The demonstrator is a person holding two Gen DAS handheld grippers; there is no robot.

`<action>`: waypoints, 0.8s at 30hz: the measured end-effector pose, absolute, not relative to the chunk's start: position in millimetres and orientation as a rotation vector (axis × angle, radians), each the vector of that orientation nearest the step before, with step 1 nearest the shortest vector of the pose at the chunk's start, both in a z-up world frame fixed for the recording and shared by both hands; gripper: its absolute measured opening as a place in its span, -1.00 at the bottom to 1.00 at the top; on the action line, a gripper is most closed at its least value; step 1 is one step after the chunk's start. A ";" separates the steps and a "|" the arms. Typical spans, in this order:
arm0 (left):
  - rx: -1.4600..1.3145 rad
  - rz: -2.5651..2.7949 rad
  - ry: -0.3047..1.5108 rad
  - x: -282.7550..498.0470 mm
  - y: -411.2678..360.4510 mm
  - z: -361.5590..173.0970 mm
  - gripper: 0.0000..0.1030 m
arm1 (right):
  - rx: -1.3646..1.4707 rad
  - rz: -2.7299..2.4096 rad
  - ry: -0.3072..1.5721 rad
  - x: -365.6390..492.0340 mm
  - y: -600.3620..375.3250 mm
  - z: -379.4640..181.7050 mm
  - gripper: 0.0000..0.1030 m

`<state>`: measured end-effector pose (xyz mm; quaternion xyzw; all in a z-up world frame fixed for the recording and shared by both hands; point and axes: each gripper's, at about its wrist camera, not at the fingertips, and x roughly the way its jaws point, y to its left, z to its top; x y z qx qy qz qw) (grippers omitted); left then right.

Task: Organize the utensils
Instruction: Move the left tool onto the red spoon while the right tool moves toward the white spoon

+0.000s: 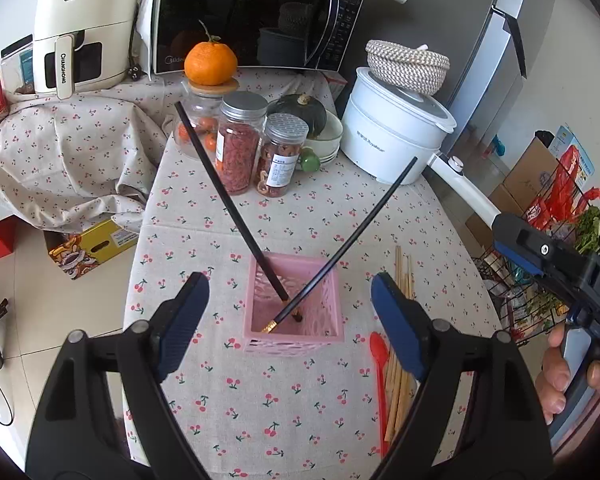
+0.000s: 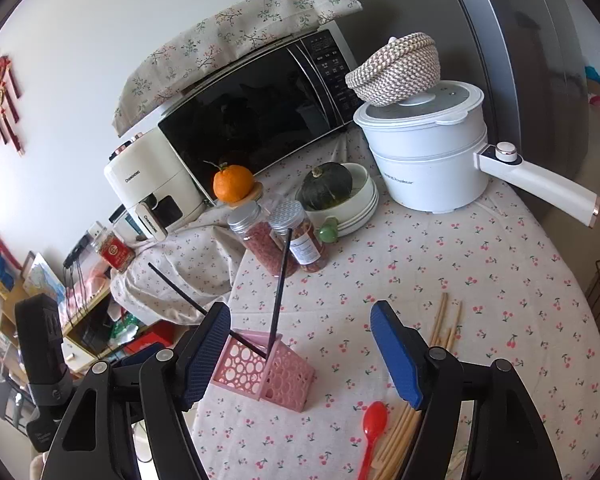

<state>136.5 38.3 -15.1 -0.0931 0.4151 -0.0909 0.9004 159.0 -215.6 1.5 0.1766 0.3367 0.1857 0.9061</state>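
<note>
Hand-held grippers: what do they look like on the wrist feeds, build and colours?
Both match. The left hand-held gripper has black plastic arms with round grey pivot pins and two long blue ribbed pads. The right hand-held gripper is the same; seen from the left camera, its black body carries white lettering "DAS" and blue trim. No cables or sleeves show.

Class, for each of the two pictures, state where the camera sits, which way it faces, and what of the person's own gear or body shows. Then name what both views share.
Left wrist: on the left gripper, looking steeply down into the pink holder with two black chopsticks; jaws open, the other hand at right.
Right wrist: on the right gripper, looking across the table toward the microwave; jaws open, left gripper's body at left.
Shared: holder, chopsticks, red spoon, wooden chopsticks, jars, pot.
</note>
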 end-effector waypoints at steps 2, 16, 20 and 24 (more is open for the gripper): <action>-0.168 -0.200 0.874 129.6 31.9 -17.4 0.67 | 0.347 0.360 0.705 152.4 -223.4 -1.1 0.54; -0.055 -0.298 0.978 96.3 -21.3 -28.5 0.69 | 0.222 0.204 0.876 120.3 -270.1 -44.2 0.61; -0.051 -0.329 1.022 93.6 -39.9 -36.2 0.69 | 0.216 0.164 0.928 111.8 -287.7 -58.9 0.61; -0.042 -0.365 1.065 93.1 -59.7 -45.6 0.69 | 0.210 0.120 0.972 107.3 -306.1 -71.9 0.61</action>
